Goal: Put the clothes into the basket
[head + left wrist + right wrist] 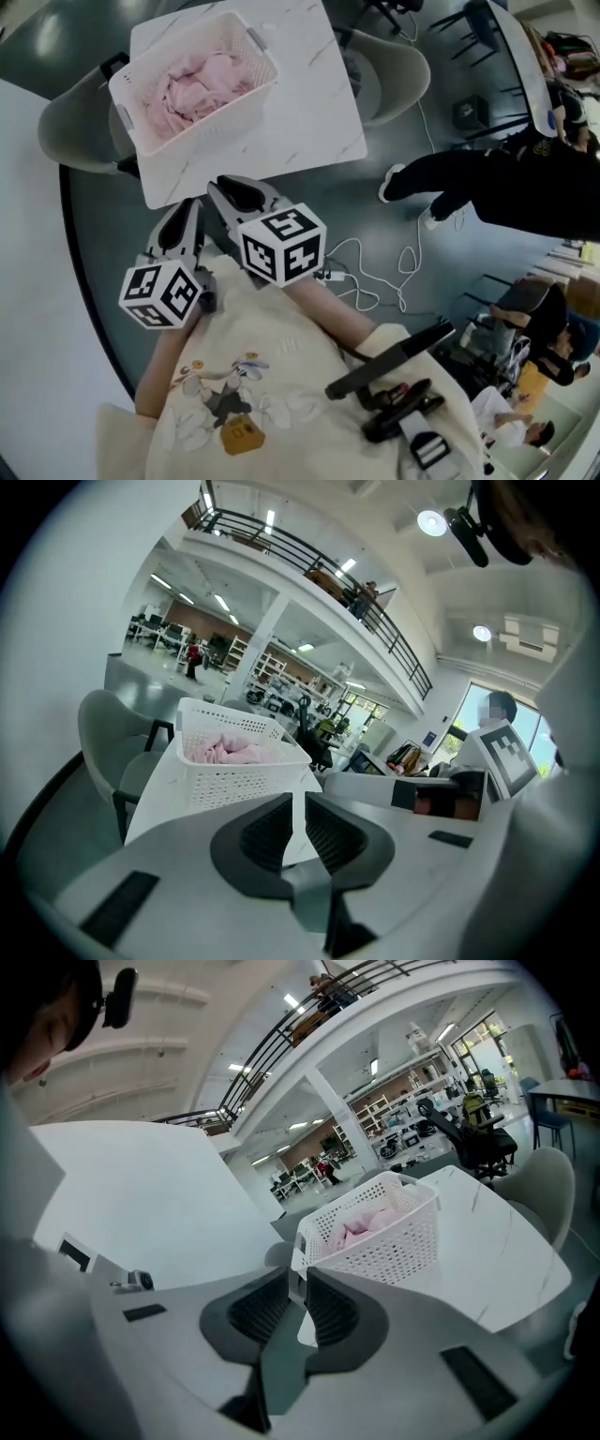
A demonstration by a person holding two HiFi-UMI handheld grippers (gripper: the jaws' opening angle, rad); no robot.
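Pink clothes (200, 86) crumpled in white perforated basket (251, 41); left gripper (298, 803) closed, empty; right gripper (298, 1279) apparently closed too.

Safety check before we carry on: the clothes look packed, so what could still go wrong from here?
1. The basket holding the pink clothes sits close to an edge of the table; a nudge might tip it off.
2. A white cable lies in loops on the floor beside the person, so a foot could probably catch on it.
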